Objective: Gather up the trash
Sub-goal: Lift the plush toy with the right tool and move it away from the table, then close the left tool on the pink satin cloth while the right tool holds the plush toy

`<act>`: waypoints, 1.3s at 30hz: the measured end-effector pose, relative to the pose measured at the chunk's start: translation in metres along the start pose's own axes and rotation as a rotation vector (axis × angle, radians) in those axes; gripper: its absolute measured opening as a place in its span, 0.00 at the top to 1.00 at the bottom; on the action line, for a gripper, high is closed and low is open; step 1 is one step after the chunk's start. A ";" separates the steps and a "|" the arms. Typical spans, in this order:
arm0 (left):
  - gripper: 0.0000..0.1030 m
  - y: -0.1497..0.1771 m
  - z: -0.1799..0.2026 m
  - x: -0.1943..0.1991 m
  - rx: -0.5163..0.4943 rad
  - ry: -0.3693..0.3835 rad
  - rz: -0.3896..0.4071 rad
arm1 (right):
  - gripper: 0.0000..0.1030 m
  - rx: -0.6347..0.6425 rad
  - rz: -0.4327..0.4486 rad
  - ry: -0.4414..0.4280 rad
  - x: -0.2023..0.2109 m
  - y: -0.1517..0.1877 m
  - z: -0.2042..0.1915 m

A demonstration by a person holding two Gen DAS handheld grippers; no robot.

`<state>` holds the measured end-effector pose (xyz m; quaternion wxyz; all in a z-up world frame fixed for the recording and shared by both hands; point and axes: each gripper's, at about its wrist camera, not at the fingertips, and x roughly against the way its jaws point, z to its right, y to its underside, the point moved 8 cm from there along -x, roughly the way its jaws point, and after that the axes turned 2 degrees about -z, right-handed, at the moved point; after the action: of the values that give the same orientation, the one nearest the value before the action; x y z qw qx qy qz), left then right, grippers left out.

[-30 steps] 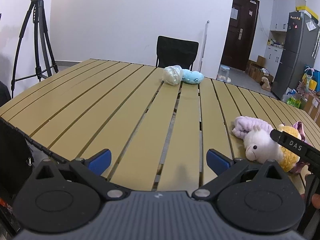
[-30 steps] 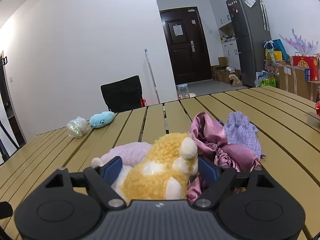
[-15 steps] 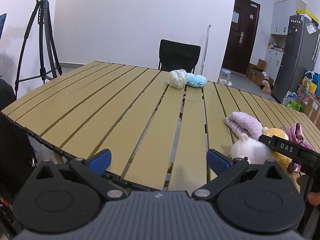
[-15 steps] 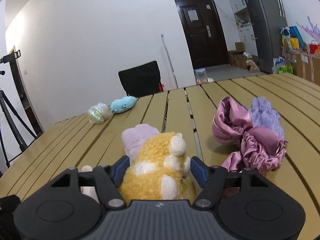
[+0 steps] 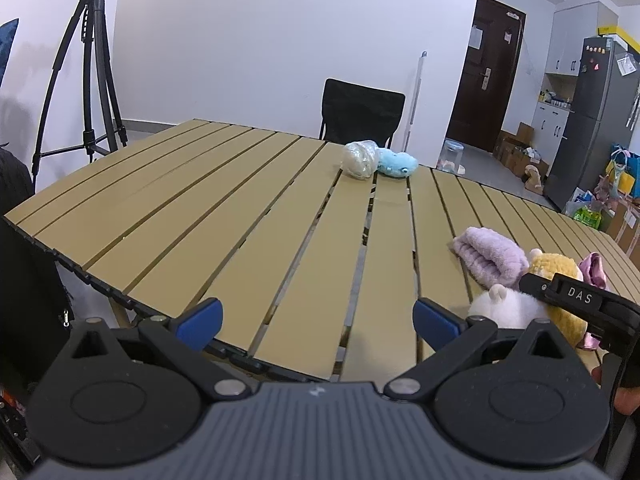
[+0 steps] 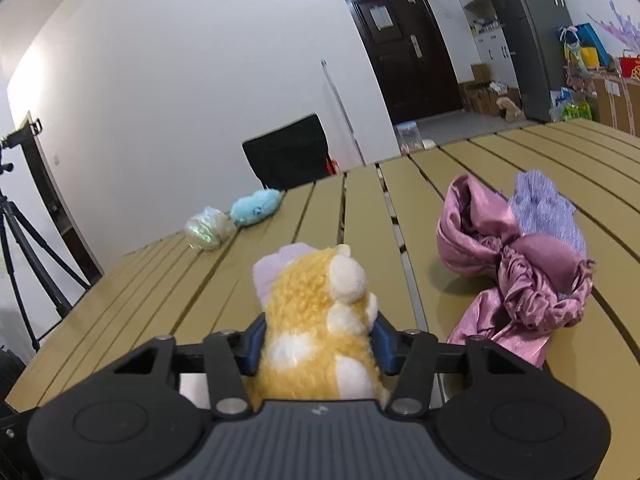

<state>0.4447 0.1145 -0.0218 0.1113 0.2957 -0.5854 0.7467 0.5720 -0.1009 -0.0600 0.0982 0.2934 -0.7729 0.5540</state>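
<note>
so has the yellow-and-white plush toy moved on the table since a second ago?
Yes. In the left wrist view the yellow-and-white plush toy has slid right, off the folded lilac fleece cloth it overlapped. The right hand-held gripper is closing around it.

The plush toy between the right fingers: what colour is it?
Yellow with white patches, the plush toy shows best in the right wrist view.

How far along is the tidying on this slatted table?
Nothing looks collected yet. In hand: the right gripper is closing on the yellow and white plush toy. Left on the tan slatted table: the crumpled clear plastic bag, blue plush toy, lilac fuzzy cloth and pink satin fabric bundle.
</note>
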 end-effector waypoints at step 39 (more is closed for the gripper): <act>0.00 0.033 0.182 -0.008 -0.171 0.186 -0.033 | 0.53 -0.179 0.246 0.123 0.131 -0.048 0.187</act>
<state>0.4909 -0.0646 -0.0283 0.2024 0.2242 -0.6290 0.7164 0.5256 -0.3273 -0.0283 0.1024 0.1522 -0.8418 0.5077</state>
